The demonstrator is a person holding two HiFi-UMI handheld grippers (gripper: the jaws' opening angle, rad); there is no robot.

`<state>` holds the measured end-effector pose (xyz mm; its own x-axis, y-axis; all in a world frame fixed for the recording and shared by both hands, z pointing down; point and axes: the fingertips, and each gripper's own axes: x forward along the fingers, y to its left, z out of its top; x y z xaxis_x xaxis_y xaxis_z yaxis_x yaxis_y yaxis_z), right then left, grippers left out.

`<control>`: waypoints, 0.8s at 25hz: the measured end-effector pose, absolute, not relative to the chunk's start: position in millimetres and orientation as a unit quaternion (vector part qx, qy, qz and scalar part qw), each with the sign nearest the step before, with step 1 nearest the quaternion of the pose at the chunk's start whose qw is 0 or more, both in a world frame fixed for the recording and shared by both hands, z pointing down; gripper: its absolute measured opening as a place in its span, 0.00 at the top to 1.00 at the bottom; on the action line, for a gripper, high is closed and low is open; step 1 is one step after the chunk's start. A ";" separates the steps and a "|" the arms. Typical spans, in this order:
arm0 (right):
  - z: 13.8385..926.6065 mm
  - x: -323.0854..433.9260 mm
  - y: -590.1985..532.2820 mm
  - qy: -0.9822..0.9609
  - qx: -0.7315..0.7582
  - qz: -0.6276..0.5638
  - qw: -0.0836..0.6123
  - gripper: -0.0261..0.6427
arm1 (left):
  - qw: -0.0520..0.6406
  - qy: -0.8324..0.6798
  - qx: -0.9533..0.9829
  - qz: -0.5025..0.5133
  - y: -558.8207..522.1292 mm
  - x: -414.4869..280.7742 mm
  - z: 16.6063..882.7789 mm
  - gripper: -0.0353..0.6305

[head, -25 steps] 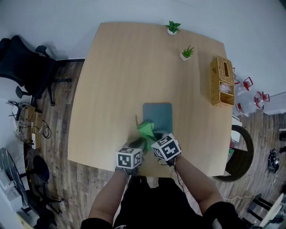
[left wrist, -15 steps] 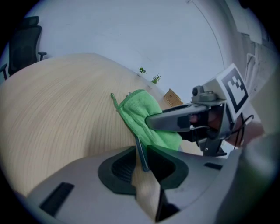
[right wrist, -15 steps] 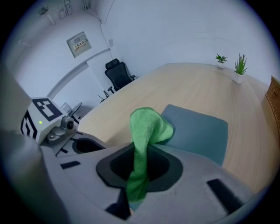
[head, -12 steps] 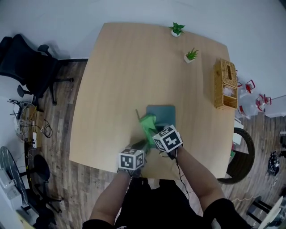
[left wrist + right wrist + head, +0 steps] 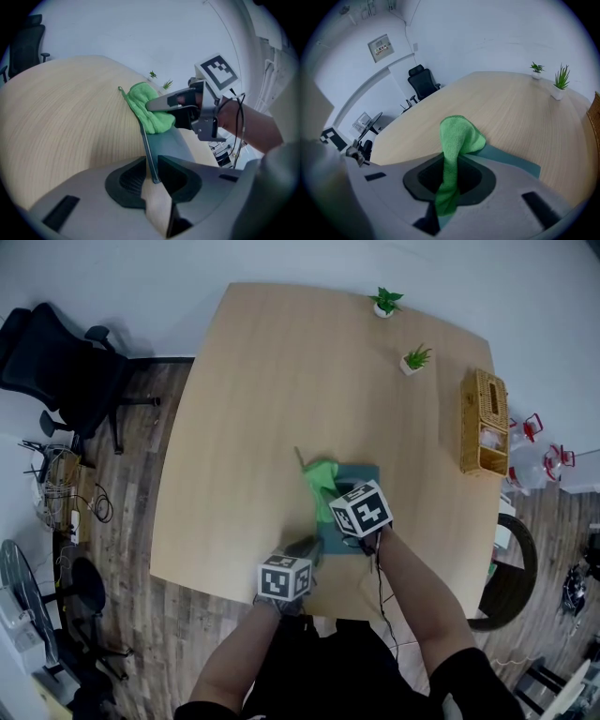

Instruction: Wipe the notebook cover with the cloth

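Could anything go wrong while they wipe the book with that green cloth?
The left gripper pinches only the thin edge of the notebook, so a hard wipe might pull it loose and let it slide on the table. The right gripper holds just a bunched strip of the cloth, which could slip out.

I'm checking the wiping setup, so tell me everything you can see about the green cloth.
The green cloth looks fuzzy, like microfibre, and is bunched rather than spread. The right gripper is shut on it: a twisted strip runs between the jaws, and a rounded wad bulges beyond them. The wad lies on the teal notebook at its left edge, and a thin loop sticks out over the table.
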<state>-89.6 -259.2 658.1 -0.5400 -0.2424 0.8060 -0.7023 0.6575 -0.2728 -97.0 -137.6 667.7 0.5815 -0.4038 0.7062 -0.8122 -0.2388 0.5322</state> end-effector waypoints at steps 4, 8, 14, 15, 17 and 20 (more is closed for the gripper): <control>656.5 -89.5 -276.4 -0.823 0.301 0.300 0.376 0.87 | 0.471 -0.400 0.756 0.215 -138.5 -98.5 666.7 0.84; 654.1 -84.6 -290.8 -0.820 0.323 0.297 0.367 0.87 | 0.472 -0.400 0.755 0.216 -138.0 -99.1 666.8 0.84; 648.2 -65.9 -307.7 -0.812 0.357 0.292 0.358 0.87 | 0.473 -0.400 0.755 0.217 -138.4 -100.3 666.8 0.84; 647.6 -62.4 -309.5 -0.810 0.361 0.293 0.358 0.87 | 0.473 -0.400 0.755 0.217 -138.3 -100.4 666.8 0.84; 647.4 -55.7 -311.9 -0.806 0.368 0.295 0.357 0.87 | 0.472 -0.400 0.755 0.217 -138.0 -100.4 667.0 0.84; 648.8 -47.1 -313.2 -0.802 0.376 0.298 0.356 0.87 | 0.472 -0.401 0.754 0.218 -137.9 -100.3 667.5 0.84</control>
<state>-47.1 -313.2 648.8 -0.4645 -0.3910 0.7946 -0.8152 0.5394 -0.2111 -100.3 -137.9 667.5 0.5837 -0.3991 0.7071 -0.8104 -0.2326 0.5377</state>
